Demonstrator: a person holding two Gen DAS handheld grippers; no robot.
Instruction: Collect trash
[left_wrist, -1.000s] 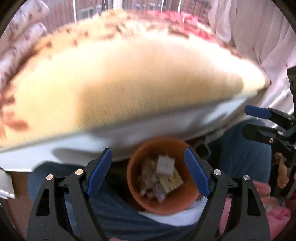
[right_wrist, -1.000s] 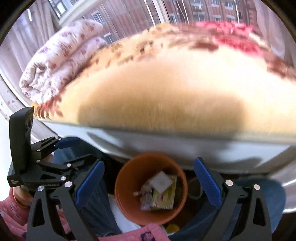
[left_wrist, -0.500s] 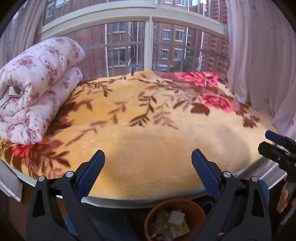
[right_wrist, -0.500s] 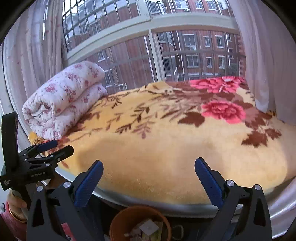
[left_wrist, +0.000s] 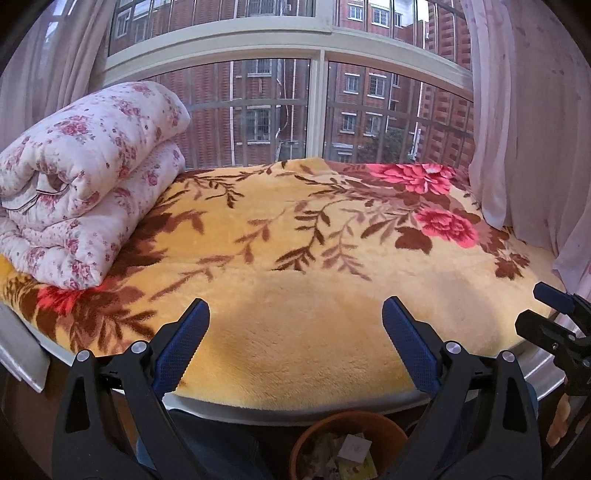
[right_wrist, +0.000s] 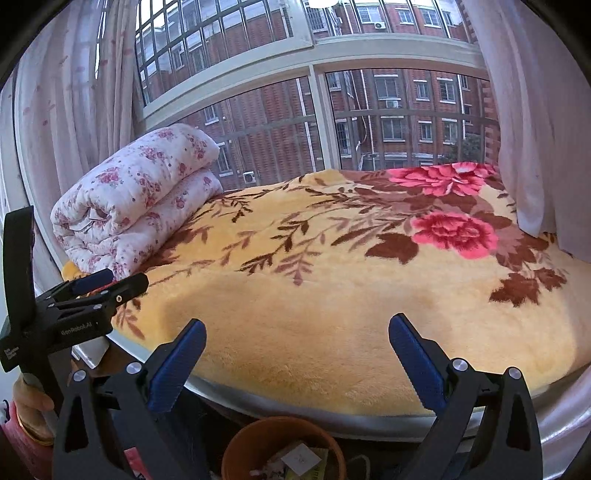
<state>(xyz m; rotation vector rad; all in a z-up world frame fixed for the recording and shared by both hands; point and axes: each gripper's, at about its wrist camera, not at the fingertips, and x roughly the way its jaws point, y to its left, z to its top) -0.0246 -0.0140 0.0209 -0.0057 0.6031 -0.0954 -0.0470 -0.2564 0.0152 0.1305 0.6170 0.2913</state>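
An orange bin (left_wrist: 314, 441) holding paper scraps and wrappers (left_wrist: 351, 452) stands on the floor below the bed's front edge; it also shows in the right wrist view (right_wrist: 251, 439). My left gripper (left_wrist: 295, 321) is open and empty, raised over the front of the yellow floral blanket (left_wrist: 295, 258). My right gripper (right_wrist: 297, 339) is open and empty, also above the blanket (right_wrist: 332, 277). Each gripper shows at the edge of the other's view: the right one (left_wrist: 554, 314), the left one (right_wrist: 96, 288).
A rolled floral quilt (left_wrist: 81, 199) lies at the bed's back left. A barred window (left_wrist: 314, 103) stands behind the bed, with sheer curtains (left_wrist: 524, 129) on both sides. The bed's grey front edge (right_wrist: 332, 413) runs just above the bin. My legs in jeans (left_wrist: 207, 443) are beside the bin.
Both grippers have tilted up from looking down into the bin to looking across the bed. The bin has dropped to the bottom of both views. Both stay open.
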